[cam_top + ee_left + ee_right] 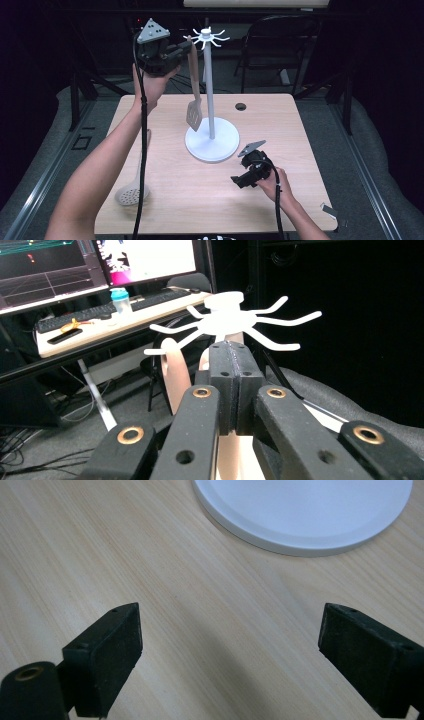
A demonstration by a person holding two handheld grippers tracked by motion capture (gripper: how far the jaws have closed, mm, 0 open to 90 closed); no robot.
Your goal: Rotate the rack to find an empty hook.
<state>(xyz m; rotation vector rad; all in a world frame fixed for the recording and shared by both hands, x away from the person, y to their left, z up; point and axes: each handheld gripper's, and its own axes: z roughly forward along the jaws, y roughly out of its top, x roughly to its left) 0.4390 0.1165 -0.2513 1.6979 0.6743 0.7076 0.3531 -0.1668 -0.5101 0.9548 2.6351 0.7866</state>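
Spatula (193, 95), pale wood with a slotted flat blade, hangs by its handle top from the left gripper (183, 48), raised beside the spoked crown of the white rack (210, 90). The blade dangles just beside the rack's thin pole, above the round base near the desk's middle. A skimmer (133, 186), same pale wood with a round holed bowl, lies flat near the desk's (280, 125) left front corner, partly under the left forearm and cable. The right gripper (238, 180) rests low toward the right front, just in front of the base. A dark round grommet (241, 106) sits near the far edge. A black chair (277, 45) stands beyond the desk.

From the left gripper view, the black jaws are pressed together on the spatula's handle (176, 372), whose curved wooden loop shows just left of them. Thin white curved hooks (260, 322) fan out right behind. Further back, monitors (95, 265) and a keyboard (160, 297) sit on another bench.

From the right gripper view, the jaws stand wide apart with nothing between, over smooth wood grain; the rack's glossy base rim (300, 535) lies just ahead.
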